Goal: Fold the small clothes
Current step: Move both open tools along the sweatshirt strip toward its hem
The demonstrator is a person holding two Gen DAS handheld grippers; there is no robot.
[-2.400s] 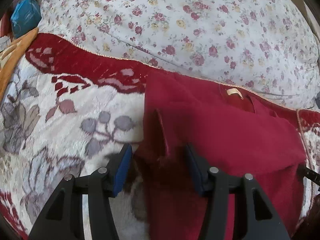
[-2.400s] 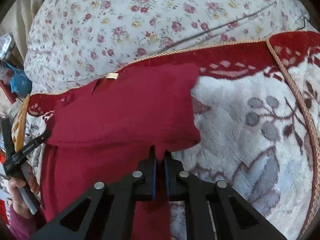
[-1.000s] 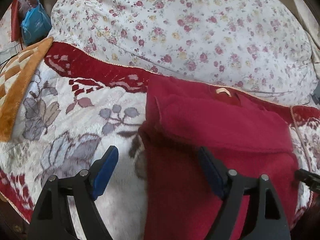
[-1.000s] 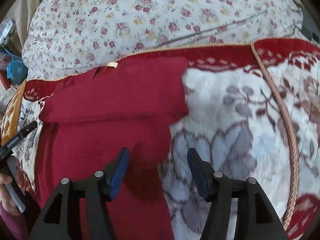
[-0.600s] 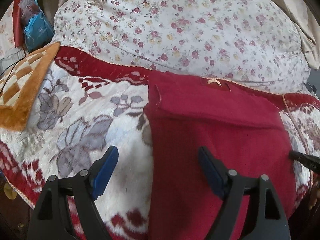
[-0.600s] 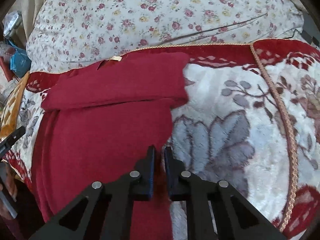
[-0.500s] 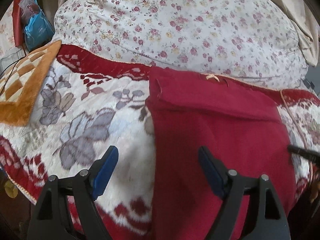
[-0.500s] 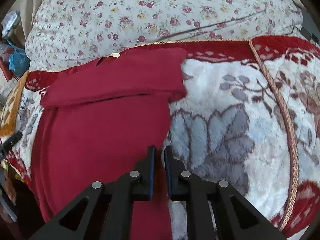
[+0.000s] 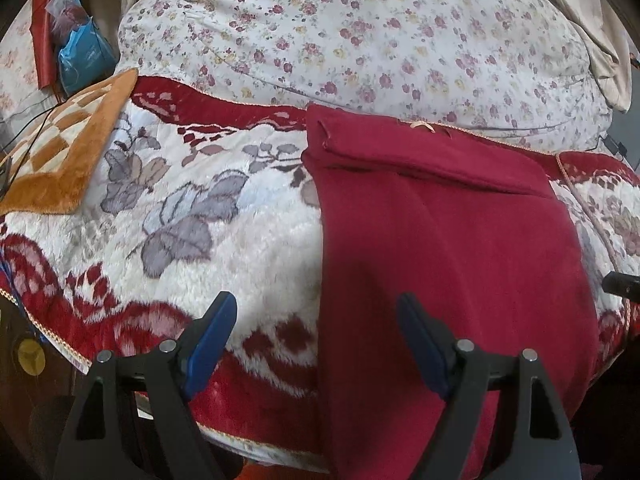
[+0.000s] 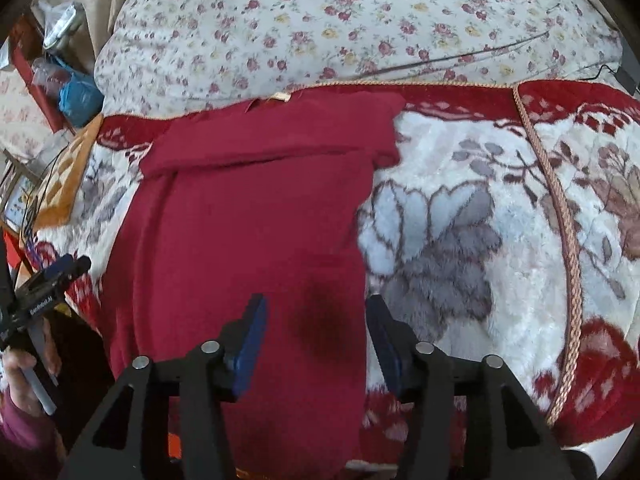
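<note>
Status: fold part done. The red garment (image 9: 448, 248) lies flat on the plush floral blanket (image 9: 224, 240), neck label end up against the flowered quilt (image 9: 360, 40), hem end running off the near blanket edge toward me. Top section is already turned over itself into a neat band w/ a straight lower crease, visible in both views. Side edges look roughly parallel, so I judge the sleeves are tucked in, but can't confirm from here.

Tool state:
- My left gripper (image 9: 316, 344): spread wide, nothing between the pads. It hangs over the garment's left edge, one pad above blanket, the other above red fabric. No contact I can see.
- My right gripper (image 10: 314, 344): jaws have just been opening, now part spread. Red fabric lies under the gap, right edge of the garment near the right pad, pads not pressing on it.

Remaining, as I judge it: pick up the lower hem at both corners, carry it up to the band, approx. one or two more folds, then smooth. Long lower portion is unfolded.
</note>
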